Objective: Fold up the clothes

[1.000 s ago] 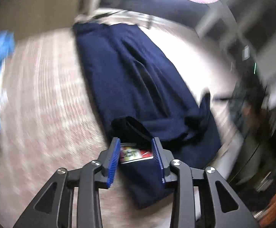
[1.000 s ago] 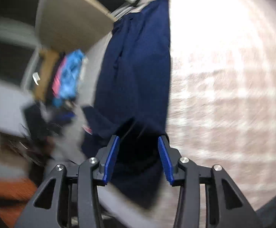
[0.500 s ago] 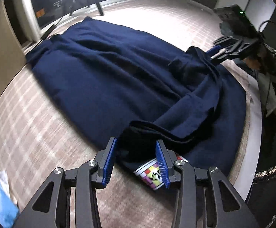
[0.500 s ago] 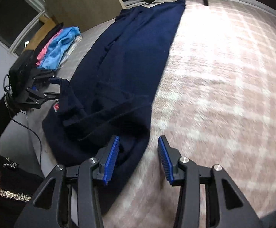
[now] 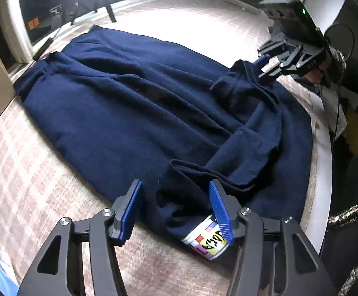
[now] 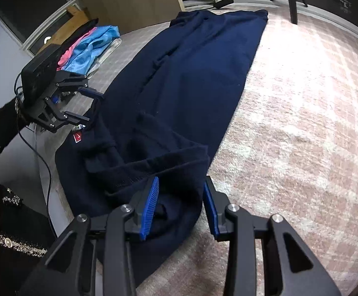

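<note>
A navy blue garment (image 5: 139, 113) lies spread flat on a pink plaid cover (image 5: 30, 185). My left gripper (image 5: 175, 197) is open, its blue pads on either side of the garment's bunched near corner, where a colourful label (image 5: 208, 241) shows. In the right wrist view the same garment (image 6: 191, 86) runs away from me. My right gripper (image 6: 181, 192) is open with a folded corner of the cloth between its fingers. Each gripper appears in the other's view: the right gripper (image 5: 267, 66) at the far corner, the left gripper (image 6: 80, 108) by a red tag (image 6: 77, 137).
A pile of blue and pink clothes (image 6: 90, 46) lies beyond the garment's left side, beside a wooden board (image 6: 134, 2). Dark furniture legs (image 6: 292, 5) stand at the back. A cable (image 6: 48, 172) hangs off the cover's edge (image 5: 324, 172). A person's dark sleeve (image 6: 6, 234) is at lower left.
Both grippers have swung down and settled at the garment's near corners. The right gripper has slid left so the folded corner now sits between its fingers. Motion blur is gone.
</note>
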{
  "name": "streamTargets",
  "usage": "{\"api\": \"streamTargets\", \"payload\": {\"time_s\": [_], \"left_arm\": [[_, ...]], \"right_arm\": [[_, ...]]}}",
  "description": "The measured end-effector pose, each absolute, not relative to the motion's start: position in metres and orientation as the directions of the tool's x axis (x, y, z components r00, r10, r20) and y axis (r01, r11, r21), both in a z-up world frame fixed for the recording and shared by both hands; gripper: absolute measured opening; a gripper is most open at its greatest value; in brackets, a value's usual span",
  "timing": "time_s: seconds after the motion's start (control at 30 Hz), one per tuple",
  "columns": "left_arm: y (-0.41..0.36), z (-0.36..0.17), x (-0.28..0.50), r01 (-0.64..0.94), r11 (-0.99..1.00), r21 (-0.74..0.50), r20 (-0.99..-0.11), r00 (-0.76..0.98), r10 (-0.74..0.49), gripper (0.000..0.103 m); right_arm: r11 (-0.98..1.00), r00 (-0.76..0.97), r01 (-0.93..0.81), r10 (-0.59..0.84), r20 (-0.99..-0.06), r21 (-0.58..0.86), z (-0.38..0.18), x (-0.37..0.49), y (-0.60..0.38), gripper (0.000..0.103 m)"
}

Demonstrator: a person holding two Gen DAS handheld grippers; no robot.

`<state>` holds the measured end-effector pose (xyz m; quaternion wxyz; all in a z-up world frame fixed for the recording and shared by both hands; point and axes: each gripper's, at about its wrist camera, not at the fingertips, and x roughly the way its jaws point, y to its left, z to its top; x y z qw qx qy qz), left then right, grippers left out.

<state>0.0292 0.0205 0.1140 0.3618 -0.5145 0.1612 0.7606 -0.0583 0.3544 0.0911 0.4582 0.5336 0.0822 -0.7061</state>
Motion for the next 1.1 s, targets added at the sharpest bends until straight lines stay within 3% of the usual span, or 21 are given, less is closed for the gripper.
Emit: {"api": "streamTargets", "payload": {"time_s": [0.07,0.1,0.13,0.2,0.3,0.57,0.73,0.8,0.83,0.93,1.1], "left_arm": [[0.024,0.113,0.027,-0.732,-0.667,-0.139,-0.899,-0.190,0.395,0.043],[0.023,0.116,0.027,-0.733,-0.660,-0.161,-0.892,-0.179,0.416,0.030],[0.023,0.118,0.027,-0.731,-0.659,-0.176,-0.885,-0.176,0.432,0.024],[0.021,0.120,0.026,-0.719,-0.668,-0.189,-0.879,-0.180,0.442,0.010],[0.015,0.122,0.027,-0.694,-0.688,-0.211,-0.867,-0.192,0.459,0.008],[-0.006,0.138,0.030,-0.575,-0.778,-0.255,-0.842,-0.263,0.470,0.008],[-0.015,0.130,0.020,-0.492,-0.834,-0.249,-0.862,-0.279,0.422,0.012],[-0.019,0.126,0.015,-0.458,-0.854,-0.246,-0.870,-0.284,0.402,0.029],[-0.021,0.125,0.013,-0.440,-0.864,-0.244,-0.874,-0.287,0.392,0.032],[-0.025,0.127,0.013,-0.411,-0.886,-0.215,-0.880,-0.312,0.358,0.037],[-0.027,0.152,0.028,-0.438,-0.884,-0.162,-0.861,-0.376,0.344,0.037]], "right_arm": [[-0.561,-0.010,0.741,-0.559,-0.829,0.369,0.091,-0.059,0.353,0.034],[-0.559,-0.013,0.743,-0.563,-0.827,0.369,0.092,-0.059,0.353,0.025],[-0.557,-0.016,0.743,-0.567,-0.823,0.370,0.092,-0.059,0.353,0.011],[-0.561,-0.019,0.736,-0.578,-0.816,0.380,0.095,-0.059,0.354,0.007],[-0.569,-0.038,0.737,-0.573,-0.818,0.365,0.099,-0.057,0.355,0.004],[-0.453,-0.058,0.795,-0.718,-0.693,0.403,0.148,-0.052,0.350,0.004],[-0.596,0.007,0.650,-0.615,-0.788,0.471,0.096,-0.099,0.348,0.007],[-0.625,0.014,0.654,-0.554,-0.833,0.427,0.088,-0.099,0.344,0.009],[-0.631,0.013,0.654,-0.541,-0.841,0.417,0.089,-0.097,0.343,0.011],[-0.667,-0.070,0.658,-0.516,-0.854,0.349,0.108,-0.095,0.352,0.020],[-0.618,-0.132,0.696,-0.610,-0.781,0.365,0.148,-0.083,0.363,0.020]]}}
